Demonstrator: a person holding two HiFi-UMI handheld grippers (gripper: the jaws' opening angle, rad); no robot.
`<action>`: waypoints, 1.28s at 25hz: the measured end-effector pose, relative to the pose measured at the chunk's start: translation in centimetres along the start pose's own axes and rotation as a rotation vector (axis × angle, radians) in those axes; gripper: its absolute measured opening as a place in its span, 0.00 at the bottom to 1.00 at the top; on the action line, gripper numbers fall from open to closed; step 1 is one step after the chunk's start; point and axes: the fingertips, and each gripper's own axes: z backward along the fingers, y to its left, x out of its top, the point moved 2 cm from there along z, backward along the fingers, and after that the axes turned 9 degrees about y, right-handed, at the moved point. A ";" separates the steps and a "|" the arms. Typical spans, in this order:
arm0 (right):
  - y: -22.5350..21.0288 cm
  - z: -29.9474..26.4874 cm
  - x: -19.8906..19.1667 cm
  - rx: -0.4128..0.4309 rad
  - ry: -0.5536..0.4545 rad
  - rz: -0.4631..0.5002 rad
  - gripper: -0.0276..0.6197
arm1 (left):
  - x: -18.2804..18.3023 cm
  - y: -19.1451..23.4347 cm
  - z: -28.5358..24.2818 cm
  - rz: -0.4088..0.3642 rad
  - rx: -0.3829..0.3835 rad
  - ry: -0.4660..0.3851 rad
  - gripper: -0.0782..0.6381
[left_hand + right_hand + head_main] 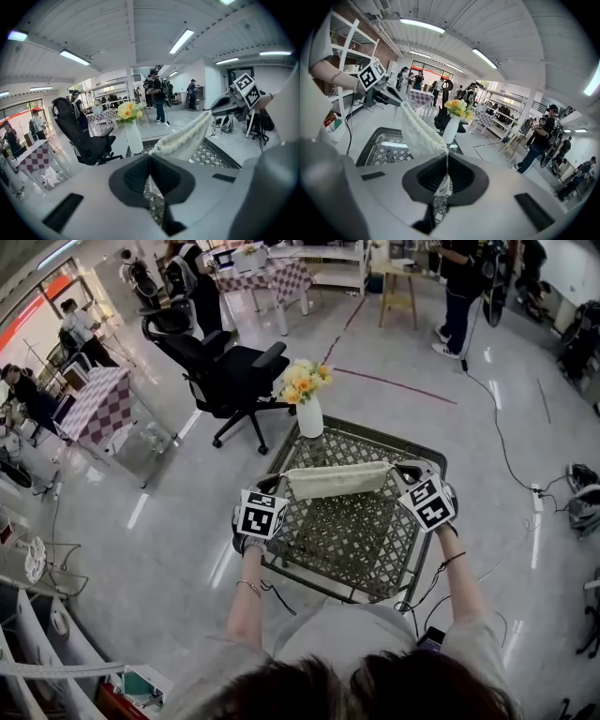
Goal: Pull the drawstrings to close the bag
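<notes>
While both pairs of jaws are pinching fully shut on cloth — the left gripper (149, 161) on one end of the cream bag (337, 479), the right gripper (446, 164) on the other — the bag is hanging taut between them, its mouth seemingly gathered, with maybe a last tug left; its contents are not showing, and a vase (310, 416) beyond the jaws is holding flowers (304, 381).

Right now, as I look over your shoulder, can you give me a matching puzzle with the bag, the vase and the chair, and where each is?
Things:
1 cream drawstring bag
2 white vase of yellow flowers
3 black office chair

Places:
A on the floor beyond the lattice table
B at that table's far edge
C stretched between left gripper and right gripper

Pairs: 1-C, 2-B, 3-A
</notes>
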 end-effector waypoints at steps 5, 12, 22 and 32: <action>-0.9 0.6 0.9 -0.026 -0.031 -0.002 0.08 | 1.7 0.5 0.9 -0.005 0.021 -0.047 0.15; -1.1 1.9 2.2 -0.048 -0.062 -0.014 0.08 | 2.8 0.9 2.2 -0.007 0.039 -0.080 0.15; -2.3 2.7 3.1 -0.091 -0.088 -0.029 0.08 | 4.5 1.5 3.0 0.037 0.063 -0.143 0.15; -4.2 3.6 4.1 -0.160 -0.151 -0.150 0.08 | 5.8 1.9 3.9 0.107 0.108 -0.203 0.15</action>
